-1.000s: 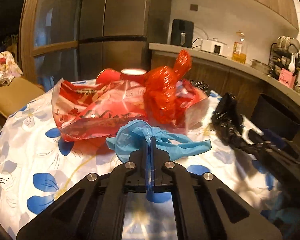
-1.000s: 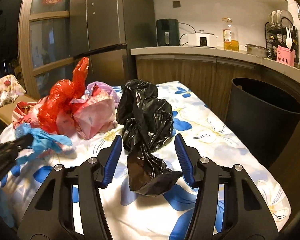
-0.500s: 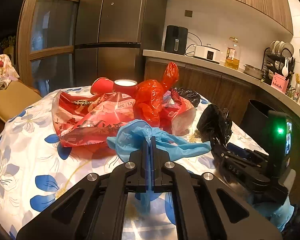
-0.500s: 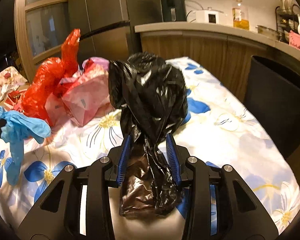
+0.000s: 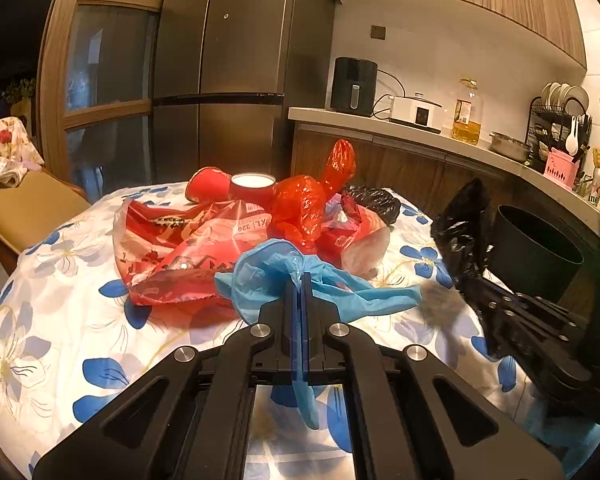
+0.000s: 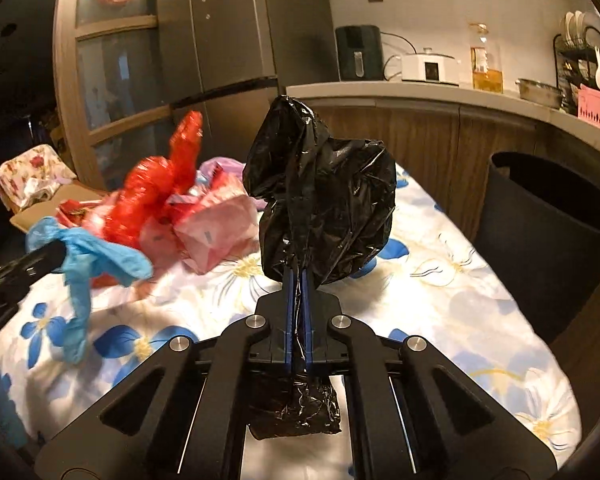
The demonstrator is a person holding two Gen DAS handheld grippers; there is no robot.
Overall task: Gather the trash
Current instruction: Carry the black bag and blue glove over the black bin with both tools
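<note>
The right gripper (image 6: 299, 280), whose jaws stood spread on either side of the black plastic bag (image 6: 324, 204) a second ago, has just been closing and now pinches the bag's crumpled neck between its blue pads, with the bulk of the bag puffed up above the fingertips and a short wad of it hanging below them; the bag, which lay slumped on the flowered tablecloth (image 6: 440, 300) before, now stands clear of it in the grip. The left gripper (image 5: 299, 280) is unchanged, its jaws pressed together on the blue disposable glove (image 5: 284, 268), which is bunched ahead of the tips with one limp finger trailing down between the fingers. The glove is thin and wrinkled; the black bag is glossy and creased. Behind the glove lies a heap of trash on the table: a twisted red plastic bag (image 5: 312, 200), a clear red-printed wrapper (image 5: 188, 248), two red cups (image 5: 228, 186), one tipped over and one standing, and another black bag (image 5: 374, 202) behind the heap. A black trash bin (image 6: 548, 232) stands just beside the table's right edge, under the kitchen counter (image 6: 420, 90)
</note>
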